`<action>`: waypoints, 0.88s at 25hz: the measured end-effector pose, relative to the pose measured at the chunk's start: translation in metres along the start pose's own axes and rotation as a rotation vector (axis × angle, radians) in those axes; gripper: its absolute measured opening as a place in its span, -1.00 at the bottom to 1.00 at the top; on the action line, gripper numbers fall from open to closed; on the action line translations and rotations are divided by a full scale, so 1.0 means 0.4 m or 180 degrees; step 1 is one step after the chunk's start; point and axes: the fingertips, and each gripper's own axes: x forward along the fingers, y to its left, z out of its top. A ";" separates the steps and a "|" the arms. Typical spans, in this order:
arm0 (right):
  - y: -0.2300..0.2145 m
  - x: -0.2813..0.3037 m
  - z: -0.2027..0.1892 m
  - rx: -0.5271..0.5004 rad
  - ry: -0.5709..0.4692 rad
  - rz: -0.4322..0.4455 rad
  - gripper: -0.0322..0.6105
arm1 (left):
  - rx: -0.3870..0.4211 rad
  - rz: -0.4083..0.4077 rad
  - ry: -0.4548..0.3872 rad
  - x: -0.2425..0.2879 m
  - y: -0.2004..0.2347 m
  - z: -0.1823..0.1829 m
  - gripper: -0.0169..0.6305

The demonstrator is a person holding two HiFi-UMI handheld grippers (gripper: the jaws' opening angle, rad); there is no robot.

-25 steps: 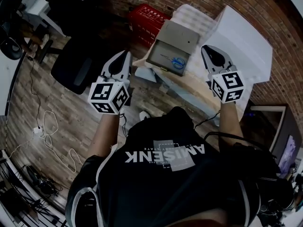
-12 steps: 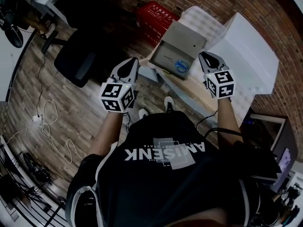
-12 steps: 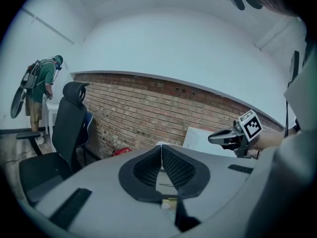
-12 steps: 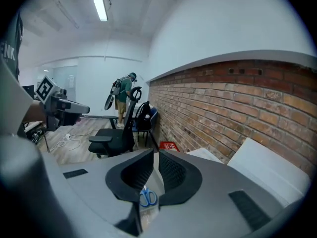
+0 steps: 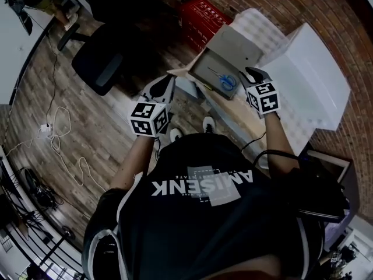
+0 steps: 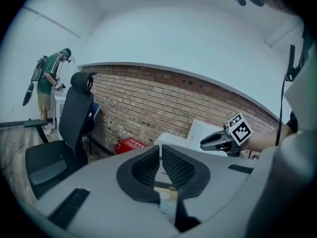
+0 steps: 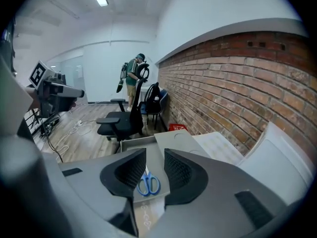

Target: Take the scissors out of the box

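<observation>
Room: brick wall (image 5: pixel 326 16), plank floor (image 5: pixel 99 127), office chair (image 5: pixel 96 63). Worktop (image 5: pixel 224 107): open box (image 5: pixel 207 74) containing scissors (image 5: pixel 228 82). Right tool (image 5: pixel 252 73): jaws just opening, partway, empty, above the box. Left tool (image 5: pixel 165 86): jaws together, empty.

The head view looks steeply down from overhead, with an open grey cardboard box (image 5: pixel 210 72) at one o'clock. The right gripper view shares that box (image 7: pixel 156 157), closer in. The left gripper view faces a red brick wall (image 6: pixel 148 98), level.

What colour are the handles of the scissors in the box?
Blue. The scissors lie in the open grey box; the right gripper view shows them best.
</observation>
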 end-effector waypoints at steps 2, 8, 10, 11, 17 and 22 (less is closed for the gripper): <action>0.006 0.030 -0.016 0.0014 0.0071 0.0095 -0.44 | -0.0048 0.0059 0.0004 -0.001 0.008 -0.013 -0.91; 0.014 0.094 -0.053 -0.0067 0.0252 0.0278 -0.39 | -0.0107 0.0210 0.0012 -0.023 0.019 -0.029 -0.91; 0.019 0.116 -0.068 -0.0096 0.0325 0.0346 -0.37 | -0.0123 0.0273 0.0008 -0.025 0.024 -0.030 -0.91; 0.024 0.125 -0.077 -0.0112 0.0364 0.0385 -0.36 | -0.0132 0.0300 0.0001 -0.025 0.026 -0.031 -0.91; 0.054 0.177 -0.136 -0.0232 0.0615 0.0598 -0.29 | -0.0166 0.0387 -0.0037 -0.038 0.023 -0.031 -0.91; 0.085 0.211 -0.170 -0.0320 0.0784 0.0732 -0.26 | -0.0171 0.0499 -0.0034 -0.066 0.039 -0.035 -0.91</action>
